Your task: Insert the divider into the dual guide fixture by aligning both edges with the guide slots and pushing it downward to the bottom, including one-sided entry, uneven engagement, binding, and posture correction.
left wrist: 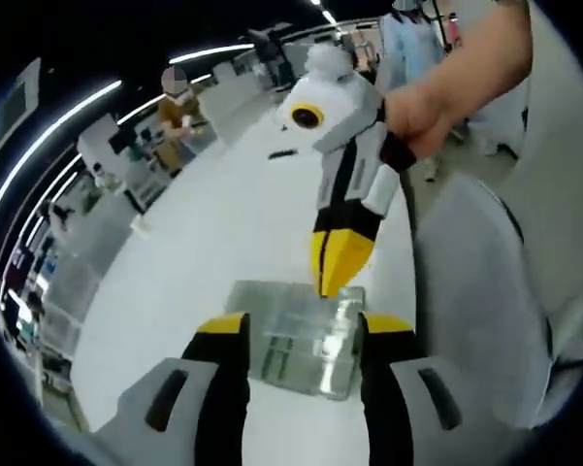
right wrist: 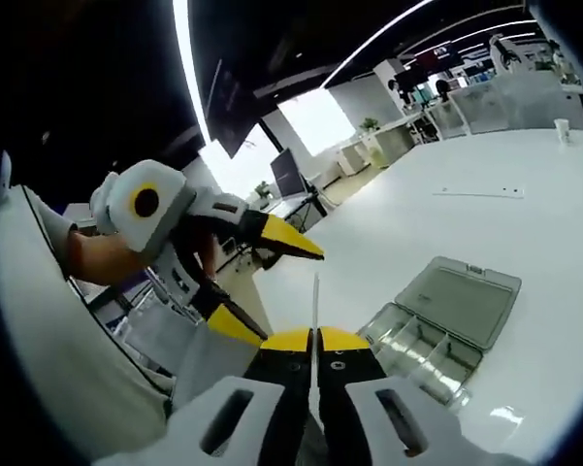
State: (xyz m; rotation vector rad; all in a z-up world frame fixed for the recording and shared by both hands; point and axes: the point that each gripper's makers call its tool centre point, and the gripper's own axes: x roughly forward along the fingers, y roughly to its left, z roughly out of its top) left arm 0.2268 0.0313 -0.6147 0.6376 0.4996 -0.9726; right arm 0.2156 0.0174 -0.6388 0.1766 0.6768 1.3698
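The dual guide fixture (left wrist: 306, 340) is clear, glossy plastic, as is its hinged lid (right wrist: 458, 299). The divider (right wrist: 315, 311) looks thin and transparent. The bench (left wrist: 204, 252) is smooth, matt white. Both grippers look like matt plastic.

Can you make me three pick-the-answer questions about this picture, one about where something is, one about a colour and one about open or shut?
1. Where is the clear box?
A. On the white table
B. On a chair
C. On the floor

2. What colour are the ends of the left gripper and the right gripper?
A. Red
B. Green
C. Yellow

3. How is the box's lid?
A. Shut tight
B. Open
C. Held in a gripper

Answers:
1 A, the box rests on the white tabletop in the right gripper view.
2 C, both grippers end in yellow.
3 B, the lid is swung back, so the compartments show.
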